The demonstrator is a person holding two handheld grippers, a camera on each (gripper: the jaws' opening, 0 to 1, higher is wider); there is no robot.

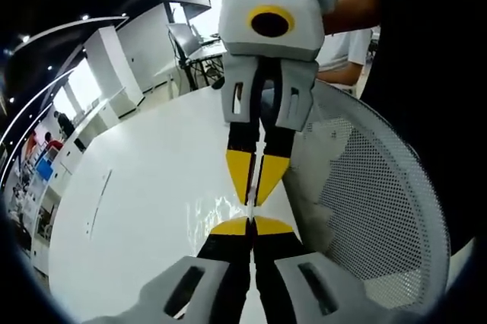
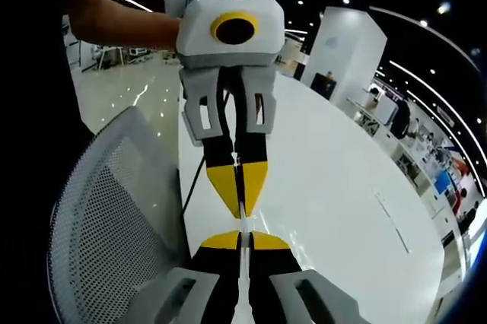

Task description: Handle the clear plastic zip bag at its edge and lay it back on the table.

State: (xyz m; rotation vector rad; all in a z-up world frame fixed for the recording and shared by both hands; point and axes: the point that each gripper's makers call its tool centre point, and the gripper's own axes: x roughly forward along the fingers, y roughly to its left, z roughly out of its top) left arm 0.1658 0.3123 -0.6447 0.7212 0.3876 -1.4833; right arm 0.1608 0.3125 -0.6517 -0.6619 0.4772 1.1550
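Above a glossy white worktop (image 1: pixel 144 187) in a bright open office, beside a white mesh chair (image 1: pixel 365 195), my left gripper (image 1: pixel 250 225) and right gripper (image 2: pixel 242 239) face each other, jaws clamped on the clear zip bag's (image 1: pixel 217 214) edge between them.

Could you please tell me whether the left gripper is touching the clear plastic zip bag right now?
Touching. In the left gripper view, the left gripper is shut on the clear bag's edge, which the right gripper pinches from above.

Both cams face each other close over white table (image 1: pixel 144 187), sharing mesh chair (image 2: pixel 106 210).
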